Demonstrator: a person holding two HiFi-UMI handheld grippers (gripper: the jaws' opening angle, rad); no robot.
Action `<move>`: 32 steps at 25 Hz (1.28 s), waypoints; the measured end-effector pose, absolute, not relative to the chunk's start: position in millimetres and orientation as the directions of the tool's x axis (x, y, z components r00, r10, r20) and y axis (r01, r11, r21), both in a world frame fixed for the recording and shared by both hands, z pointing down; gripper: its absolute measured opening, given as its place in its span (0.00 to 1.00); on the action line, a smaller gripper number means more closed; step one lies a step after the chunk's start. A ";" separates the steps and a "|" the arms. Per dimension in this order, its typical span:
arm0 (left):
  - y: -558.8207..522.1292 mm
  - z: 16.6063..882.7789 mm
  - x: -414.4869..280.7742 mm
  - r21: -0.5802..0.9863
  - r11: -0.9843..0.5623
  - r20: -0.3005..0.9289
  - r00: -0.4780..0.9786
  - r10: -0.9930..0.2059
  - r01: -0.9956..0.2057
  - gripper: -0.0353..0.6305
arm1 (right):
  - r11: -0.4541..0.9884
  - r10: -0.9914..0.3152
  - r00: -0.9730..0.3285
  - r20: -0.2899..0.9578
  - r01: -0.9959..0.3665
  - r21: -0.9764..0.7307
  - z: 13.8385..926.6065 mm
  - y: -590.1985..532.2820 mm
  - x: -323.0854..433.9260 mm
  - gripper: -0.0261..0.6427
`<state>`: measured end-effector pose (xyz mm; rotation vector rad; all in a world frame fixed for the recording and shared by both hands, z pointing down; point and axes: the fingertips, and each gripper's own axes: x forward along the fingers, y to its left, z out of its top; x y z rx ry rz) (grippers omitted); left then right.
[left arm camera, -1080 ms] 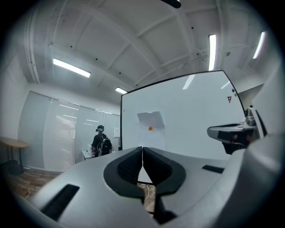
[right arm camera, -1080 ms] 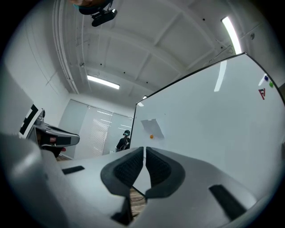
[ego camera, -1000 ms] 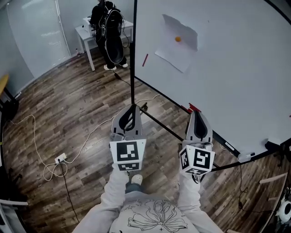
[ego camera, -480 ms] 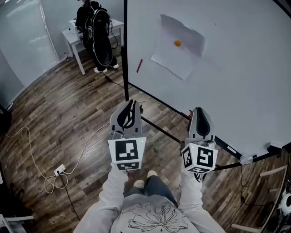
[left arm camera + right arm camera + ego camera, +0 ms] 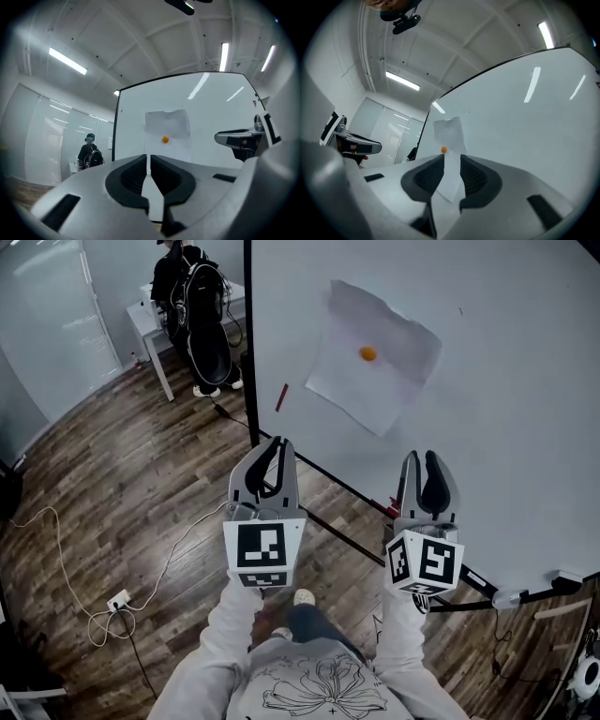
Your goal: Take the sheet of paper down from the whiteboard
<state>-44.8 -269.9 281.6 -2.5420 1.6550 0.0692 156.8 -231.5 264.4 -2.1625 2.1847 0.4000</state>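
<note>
Plainly the approach is the step in hand: the sheet of paper [image 5: 373, 354] hangs on the whiteboard [image 5: 506, 390] at the far side, pinned near its middle by a small orange magnet [image 5: 367, 353], its top edge a little crumpled. Both grippers are raised toward it, well apart from the board. The left gripper [image 5: 273, 444] has its jaws pressed together on nothing. The right gripper [image 5: 423, 458] has its jaws opening and is empty, the paper showing far off through the gap. Next, I judge, a gripper must close in on the magnet (or pinch a free lower edge) before the sheet can come away, and the left would have to open first.
</note>
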 end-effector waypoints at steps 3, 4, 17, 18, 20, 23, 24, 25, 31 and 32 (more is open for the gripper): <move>-293.0 270.4 -25.8 -0.067 -0.411 -0.116 0.416 -0.902 -0.909 0.06 | -0.006 -0.969 -0.037 -0.243 -0.985 0.172 244.8 -254.2 172.3 0.19; -299.3 267.0 -19.4 -0.071 -0.414 -0.121 0.419 -0.900 -0.908 0.06 | -0.004 -0.967 -0.042 -0.251 -0.984 0.179 239.4 -260.8 177.0 0.20; -352.1 239.3 41.1 -0.082 -0.490 -0.150 0.497 -0.855 -0.868 0.25 | 0.075 -0.944 -0.150 -0.296 -0.965 0.251 213.4 -317.2 193.6 0.24; -355.2 239.1 43.7 -0.081 -0.496 -0.147 0.503 -0.852 -0.864 0.26 | 0.076 -0.943 -0.152 -0.296 -0.964 0.253 213.2 -319.8 193.4 0.24; -360.5 238.3 47.7 -0.082 -0.510 -0.143 0.517 -0.844 -0.856 0.29 | 0.073 -0.942 -0.149 -0.300 -0.965 0.250 212.2 -323.7 193.5 0.24; -367.3 236.2 52.1 -0.092 -0.532 -0.137 0.540 -0.830 -0.842 0.33 | 0.076 -0.941 -0.153 -0.300 -0.965 0.252 209.8 -327.2 190.6 0.24; -369.8 235.1 53.6 -0.092 -0.538 -0.138 0.546 -0.827 -0.838 0.33 | 0.077 -0.941 -0.155 -0.300 -0.963 0.258 208.7 -328.0 189.3 0.24; -372.4 233.7 55.3 -0.090 -0.544 -0.138 0.552 -0.822 -0.834 0.33 | 0.075 -0.941 -0.156 -0.299 -0.961 0.265 207.5 -328.9 188.4 0.24; -392.1 227.6 76.8 -0.102 -0.612 -0.107 0.621 -0.777 -0.784 0.39 | 0.056 -0.945 -0.137 -0.296 -0.962 0.267 200.6 -337.3 187.0 0.24; -395.6 226.0 80.3 -0.108 -0.619 -0.107 0.628 -0.771 -0.778 0.39 | 0.054 -0.945 -0.134 -0.297 -0.963 0.263 199.5 -339.1 187.0 0.24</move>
